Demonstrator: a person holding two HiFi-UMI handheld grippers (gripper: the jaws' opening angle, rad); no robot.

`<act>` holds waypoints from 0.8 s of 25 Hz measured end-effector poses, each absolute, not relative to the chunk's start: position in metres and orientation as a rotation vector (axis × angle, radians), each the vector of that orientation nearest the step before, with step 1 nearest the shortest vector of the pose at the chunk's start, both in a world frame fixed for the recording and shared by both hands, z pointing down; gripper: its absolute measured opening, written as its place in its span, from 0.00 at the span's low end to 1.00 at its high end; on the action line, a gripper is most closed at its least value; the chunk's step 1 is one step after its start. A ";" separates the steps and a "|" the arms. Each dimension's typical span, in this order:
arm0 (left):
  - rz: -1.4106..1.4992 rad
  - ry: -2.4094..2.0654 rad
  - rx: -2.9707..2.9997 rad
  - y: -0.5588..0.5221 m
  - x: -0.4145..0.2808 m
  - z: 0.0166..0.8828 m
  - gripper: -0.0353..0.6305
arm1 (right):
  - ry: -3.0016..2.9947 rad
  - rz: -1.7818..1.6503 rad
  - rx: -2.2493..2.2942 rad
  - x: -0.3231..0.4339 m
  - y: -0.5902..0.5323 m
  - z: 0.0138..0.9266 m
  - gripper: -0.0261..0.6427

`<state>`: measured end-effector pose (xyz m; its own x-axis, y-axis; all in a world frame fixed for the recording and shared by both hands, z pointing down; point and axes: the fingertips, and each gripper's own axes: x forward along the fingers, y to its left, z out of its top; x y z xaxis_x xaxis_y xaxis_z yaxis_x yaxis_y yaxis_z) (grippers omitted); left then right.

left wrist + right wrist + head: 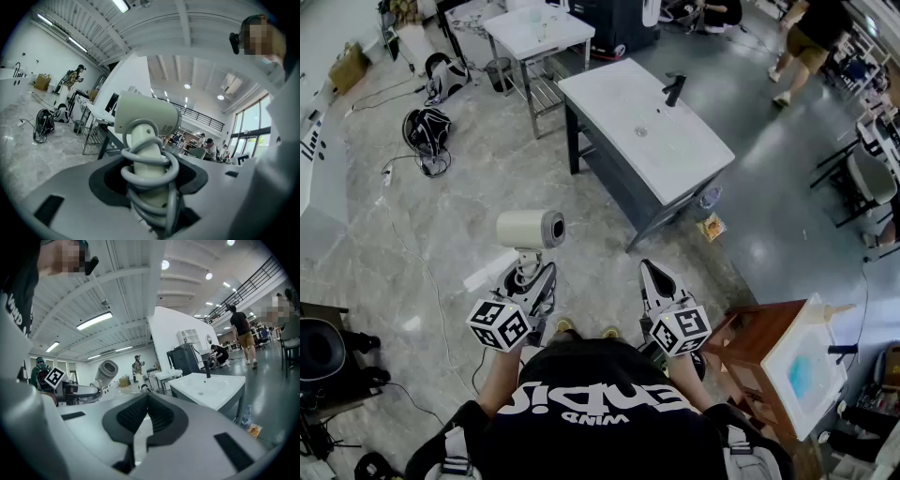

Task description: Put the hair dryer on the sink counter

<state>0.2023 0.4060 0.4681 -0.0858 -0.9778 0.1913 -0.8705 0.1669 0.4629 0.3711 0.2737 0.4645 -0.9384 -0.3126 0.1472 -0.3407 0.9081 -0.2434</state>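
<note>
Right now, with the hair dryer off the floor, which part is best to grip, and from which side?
The hair dryer by its handle, from the butt end, as the left gripper does: a straight, narrow post that fits between the jaws, while the barrel is wide and round. The cord coiled round the handle is pinned too.

On the hair dryer (pixel 146 115), wound cord (pixel 162 158) and the left tongs (pixel 150 177) hide the handle.
</note>
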 end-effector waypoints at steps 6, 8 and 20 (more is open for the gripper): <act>-0.309 -1.996 1.742 0.406 0.196 0.467 0.45 | -2.966 0.405 0.496 0.363 0.275 0.463 0.07; -0.310 -1.992 1.741 0.409 0.192 0.467 0.45 | -2.965 0.403 0.488 0.358 0.279 0.463 0.07; -0.253 -1.951 1.773 0.435 0.152 0.466 0.45 | -3.002 0.433 0.508 0.315 0.309 0.460 0.07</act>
